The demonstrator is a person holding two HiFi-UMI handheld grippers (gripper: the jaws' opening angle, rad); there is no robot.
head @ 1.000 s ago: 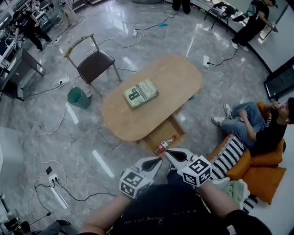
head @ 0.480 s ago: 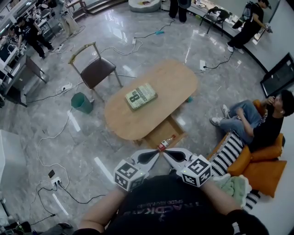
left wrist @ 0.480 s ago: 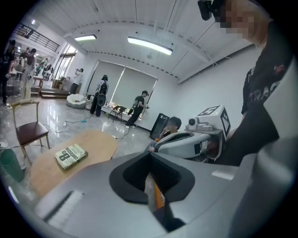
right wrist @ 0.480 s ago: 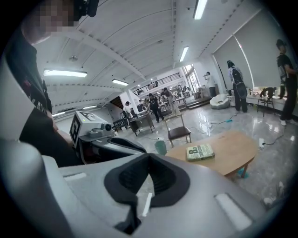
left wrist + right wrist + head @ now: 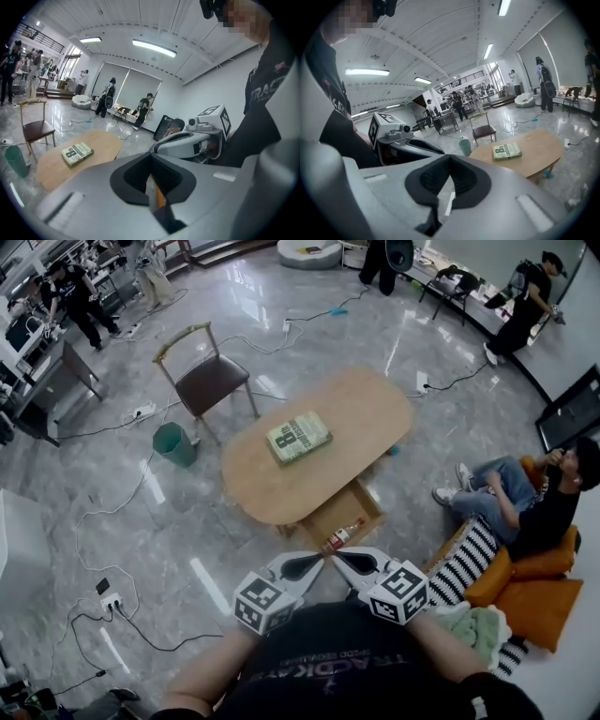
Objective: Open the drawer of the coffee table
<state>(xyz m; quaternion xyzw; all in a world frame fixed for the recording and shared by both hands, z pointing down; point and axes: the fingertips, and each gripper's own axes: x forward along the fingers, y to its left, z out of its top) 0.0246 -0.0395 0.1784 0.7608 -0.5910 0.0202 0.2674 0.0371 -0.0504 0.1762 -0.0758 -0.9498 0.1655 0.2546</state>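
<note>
Drawer [image 5: 352, 512] of oval wooden coffee table [image 5: 366, 404] open — bottle [image 5: 337, 537] inside, left gripper [image 5: 319, 562] and right gripper [image 5: 340, 556] fingers closed, empty

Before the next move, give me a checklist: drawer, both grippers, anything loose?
1. Drawer pulled out from the coffee table: ok.
2. Drawer out to its full travel: cannot tell.
3. Left gripper shut, nothing between the jaws: ok.
4. Right gripper shut, empty: ok.
5. Bottle lying inside the drawer, near its front: ok.
6. Book flat on the tabletop, away from the edge: ok.
</note>
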